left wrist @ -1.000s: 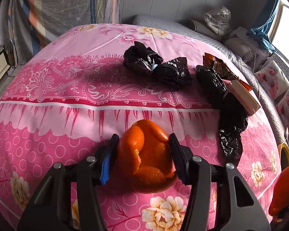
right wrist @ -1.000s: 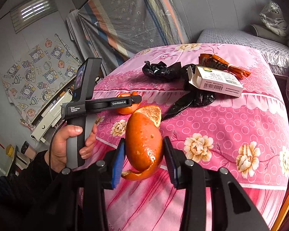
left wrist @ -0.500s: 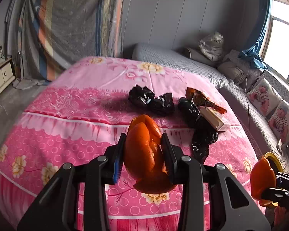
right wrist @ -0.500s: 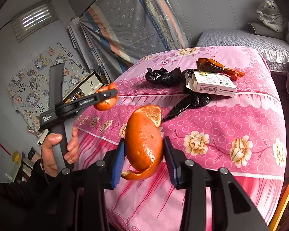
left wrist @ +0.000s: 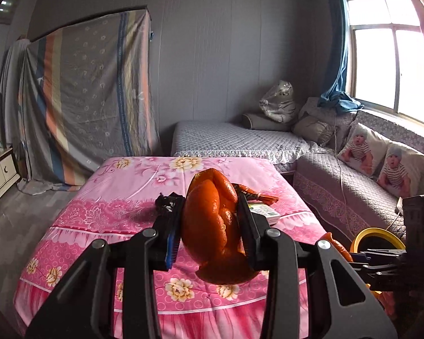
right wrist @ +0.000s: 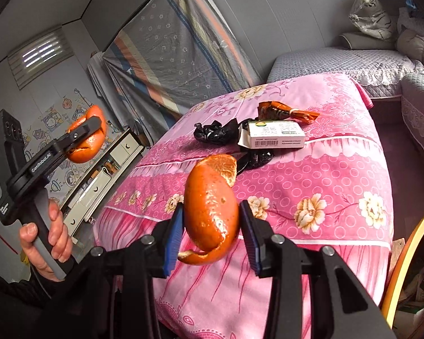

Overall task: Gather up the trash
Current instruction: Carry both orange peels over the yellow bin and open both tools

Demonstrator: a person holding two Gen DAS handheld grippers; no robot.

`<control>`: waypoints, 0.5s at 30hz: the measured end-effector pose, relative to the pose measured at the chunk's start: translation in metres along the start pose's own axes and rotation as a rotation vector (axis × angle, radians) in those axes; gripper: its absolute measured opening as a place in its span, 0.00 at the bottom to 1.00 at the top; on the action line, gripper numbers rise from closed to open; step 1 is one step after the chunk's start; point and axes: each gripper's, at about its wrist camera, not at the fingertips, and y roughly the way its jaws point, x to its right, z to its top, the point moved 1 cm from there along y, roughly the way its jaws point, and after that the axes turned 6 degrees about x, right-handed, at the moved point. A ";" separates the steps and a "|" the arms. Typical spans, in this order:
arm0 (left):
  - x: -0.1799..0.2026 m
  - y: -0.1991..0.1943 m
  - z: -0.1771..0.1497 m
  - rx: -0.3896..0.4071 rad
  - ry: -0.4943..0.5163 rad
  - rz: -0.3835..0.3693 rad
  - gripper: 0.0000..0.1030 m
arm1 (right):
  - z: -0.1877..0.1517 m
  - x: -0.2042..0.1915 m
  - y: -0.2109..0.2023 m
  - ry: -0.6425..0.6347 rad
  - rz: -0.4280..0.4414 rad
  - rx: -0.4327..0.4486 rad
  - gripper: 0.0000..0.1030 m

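Observation:
My left gripper (left wrist: 210, 230) is shut on an orange peel (left wrist: 214, 226) and holds it high above the pink bed; it also shows in the right wrist view (right wrist: 84, 138). My right gripper (right wrist: 210, 226) is shut on a second orange peel (right wrist: 210, 212), held off the bed's near side. On the pink bedspread (right wrist: 311, 186) lie crumpled black plastic bags (right wrist: 214, 132), a white carton (right wrist: 277, 138) and an orange-brown wrapper (right wrist: 282, 110). In the left wrist view the peel hides most of these.
A yellow-rimmed bin (left wrist: 376, 237) stands at the bed's right side, its rim also in the right wrist view (right wrist: 407, 254). A grey quilted sofa (left wrist: 344, 186) with pillows lies right of the bed. A low cabinet (right wrist: 104, 169) stands left.
My left gripper has risen and pulled back from the bedspread with its peel. My right gripper has held its peel and drifted slightly.

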 end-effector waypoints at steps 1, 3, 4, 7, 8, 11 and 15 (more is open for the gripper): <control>0.007 -0.002 0.002 0.007 0.006 -0.012 0.34 | 0.002 0.004 -0.005 0.004 -0.008 0.012 0.36; 0.021 -0.005 0.006 0.015 0.022 -0.045 0.34 | 0.004 0.010 -0.015 0.010 -0.028 0.038 0.36; 0.027 -0.006 0.008 0.021 0.029 -0.059 0.34 | 0.005 0.013 -0.019 0.013 -0.037 0.050 0.36; 0.049 -0.009 0.013 0.038 0.059 -0.096 0.34 | 0.009 0.023 -0.035 0.022 -0.066 0.087 0.36; 0.056 -0.010 0.014 0.043 0.066 -0.108 0.34 | 0.010 0.027 -0.041 0.025 -0.080 0.101 0.36; 0.075 -0.012 0.017 0.053 0.092 -0.152 0.34 | 0.013 0.039 -0.056 0.042 -0.106 0.137 0.36; 0.103 -0.014 0.018 0.064 0.128 -0.201 0.34 | 0.013 0.055 -0.081 0.051 -0.180 0.189 0.36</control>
